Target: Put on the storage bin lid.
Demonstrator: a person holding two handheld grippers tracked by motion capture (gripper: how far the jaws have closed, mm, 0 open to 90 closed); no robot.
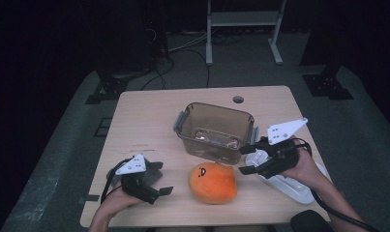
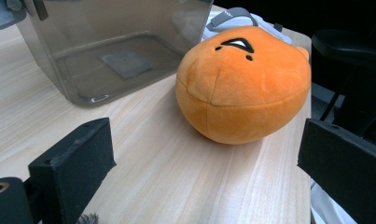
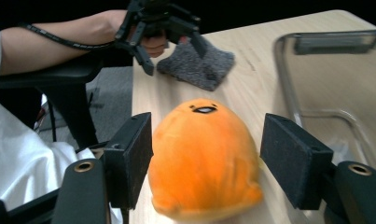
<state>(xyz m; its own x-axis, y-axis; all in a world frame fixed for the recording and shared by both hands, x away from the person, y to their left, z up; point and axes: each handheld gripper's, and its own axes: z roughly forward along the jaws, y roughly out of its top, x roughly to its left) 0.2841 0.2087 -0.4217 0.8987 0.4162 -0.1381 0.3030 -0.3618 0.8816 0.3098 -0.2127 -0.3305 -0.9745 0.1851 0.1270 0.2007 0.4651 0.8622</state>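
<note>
An orange plush toy with a stitched face lies on the wooden table, just in front of a clear plastic container. The right gripper, jaws spread and holding nothing, hovers just right of the toy. The left gripper, also spread wide and empty, rests near a grey cloth at the toy's left.

Orange plush on table, between open right gripper jaws, untouched.
</note>
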